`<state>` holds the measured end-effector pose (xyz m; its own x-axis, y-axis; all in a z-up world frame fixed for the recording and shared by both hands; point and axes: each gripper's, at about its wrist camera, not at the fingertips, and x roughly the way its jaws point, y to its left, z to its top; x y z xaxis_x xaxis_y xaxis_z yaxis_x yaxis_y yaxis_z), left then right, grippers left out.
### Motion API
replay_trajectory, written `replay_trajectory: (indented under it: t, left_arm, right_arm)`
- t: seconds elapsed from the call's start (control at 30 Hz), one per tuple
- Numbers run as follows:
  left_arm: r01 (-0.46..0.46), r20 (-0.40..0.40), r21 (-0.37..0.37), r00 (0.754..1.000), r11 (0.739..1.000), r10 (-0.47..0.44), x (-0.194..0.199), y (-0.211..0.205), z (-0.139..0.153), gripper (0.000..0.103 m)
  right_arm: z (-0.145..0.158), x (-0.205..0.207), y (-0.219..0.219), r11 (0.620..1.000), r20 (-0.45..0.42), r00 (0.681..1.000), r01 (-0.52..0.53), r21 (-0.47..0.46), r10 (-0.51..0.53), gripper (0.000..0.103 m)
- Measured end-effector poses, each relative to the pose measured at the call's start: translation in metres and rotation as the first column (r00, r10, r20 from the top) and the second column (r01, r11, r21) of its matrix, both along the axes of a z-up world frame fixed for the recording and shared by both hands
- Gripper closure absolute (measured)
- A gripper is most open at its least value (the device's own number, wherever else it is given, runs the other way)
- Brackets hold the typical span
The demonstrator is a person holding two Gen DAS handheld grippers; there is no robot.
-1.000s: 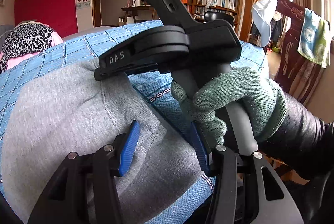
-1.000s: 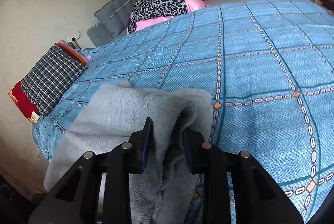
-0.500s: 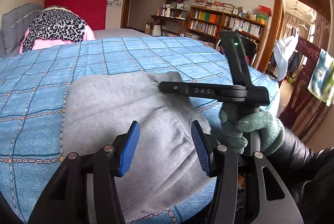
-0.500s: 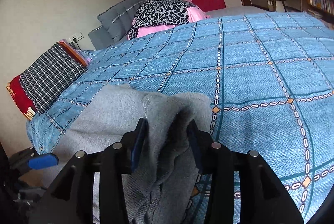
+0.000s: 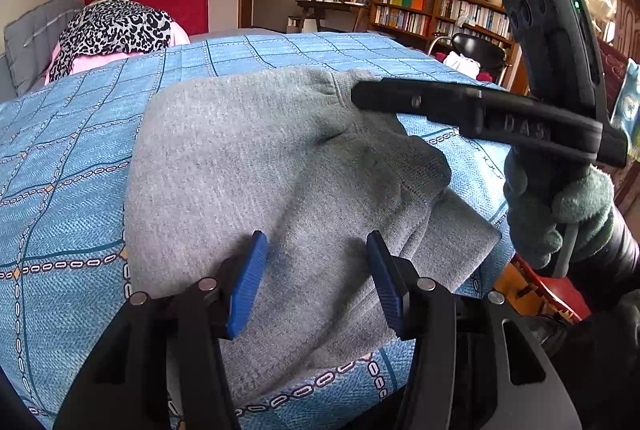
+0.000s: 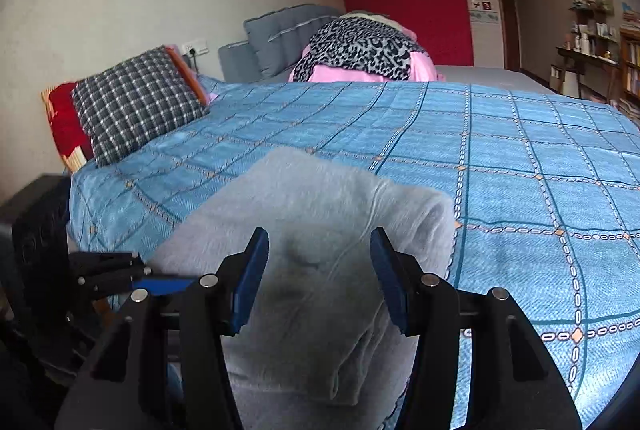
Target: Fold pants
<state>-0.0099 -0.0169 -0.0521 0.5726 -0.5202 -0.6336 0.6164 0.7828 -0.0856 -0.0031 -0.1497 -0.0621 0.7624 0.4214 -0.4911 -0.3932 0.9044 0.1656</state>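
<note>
Since a second ago your right gripper (image 6: 318, 276) has let go of the grey pants (image 5: 280, 165); its jaws are opening, cloth between them. Left gripper (image 5: 316, 280) hangs released. Smooth the bundle lying at the blue bedspread (image 6: 500, 157) edge before regripping.

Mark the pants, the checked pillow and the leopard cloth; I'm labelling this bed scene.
pants (image 5: 256, 157), left wrist view, flat grey top layer.
checked pillow (image 6: 136, 101), right wrist view, middle of its face.
leopard cloth (image 6: 360, 45), right wrist view, spotted top.
</note>
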Motion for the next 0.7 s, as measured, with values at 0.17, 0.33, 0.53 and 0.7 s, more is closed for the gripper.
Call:
replay_trajectory:
  t: [0.17, 0.33, 0.53, 0.7]
  left_arm:
    - [0.015, 0.016, 0.015, 1.0, 1.0, -0.015, -0.007, 0.0, -0.004, 0.051]
    - [0.019, 0.061, 0.045, 0.998, 0.999, -0.022, -0.015, -0.003, -0.013, 0.051]
    - [0.013, 0.049, 0.039, 0.999, 0.999, -0.015, -0.013, 0.001, -0.009, 0.051]
    - [0.046, 0.051, 0.057, 0.997, 0.997, -0.049, -0.022, 0.0, -0.001, 0.051]
  right_arm:
    - [-0.033, -0.01, 0.004, 0.996, -0.044, 0.999, -0.019, -0.088, 0.015, 0.048]
    - [-0.048, -0.014, -0.001, 0.997, -0.052, 0.999, -0.016, -0.071, 0.013, 0.046]
    - [-0.031, -0.011, 0.002, 0.996, -0.051, 0.999, -0.016, -0.085, 0.011, 0.046]
    - [-0.003, 0.004, 0.005, 0.996, 0.012, 1.0, -0.014, -0.085, 0.015, 0.046]
